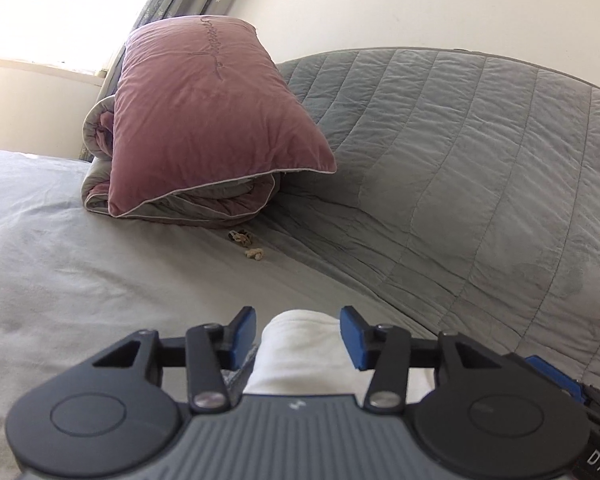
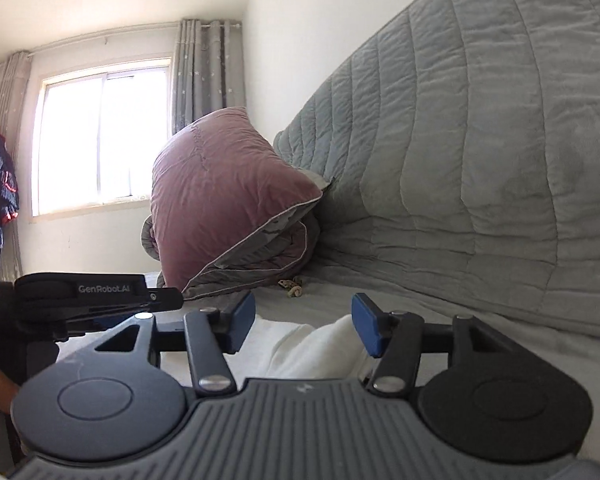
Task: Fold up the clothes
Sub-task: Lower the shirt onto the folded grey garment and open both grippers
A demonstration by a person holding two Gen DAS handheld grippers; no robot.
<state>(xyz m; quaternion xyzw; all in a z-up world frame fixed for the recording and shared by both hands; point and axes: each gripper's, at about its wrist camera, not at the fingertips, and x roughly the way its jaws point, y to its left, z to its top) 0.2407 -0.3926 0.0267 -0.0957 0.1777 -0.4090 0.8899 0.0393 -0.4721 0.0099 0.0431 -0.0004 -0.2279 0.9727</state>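
1. Left wrist view: the left claw [image 1: 298,332] sits low over the bed [image 1: 80,248], its blue pads apart with a fold of white garment [image 1: 300,352] bunched between them, unclamped. Looks lined up to pinch that edge, I'd guess.
2. Right wrist view: the right claw [image 2: 304,326] is spread too, white garment [image 2: 316,354] lying between, near its right-hand pad. The left tool [image 2: 96,300] is just beside it, so both probably work one hem. Pink pillow [image 2: 224,204] stays well clear.

L gripper [image 1: 298,332] fingers spread wide — R gripper [image 2: 304,322] same, both low, level.
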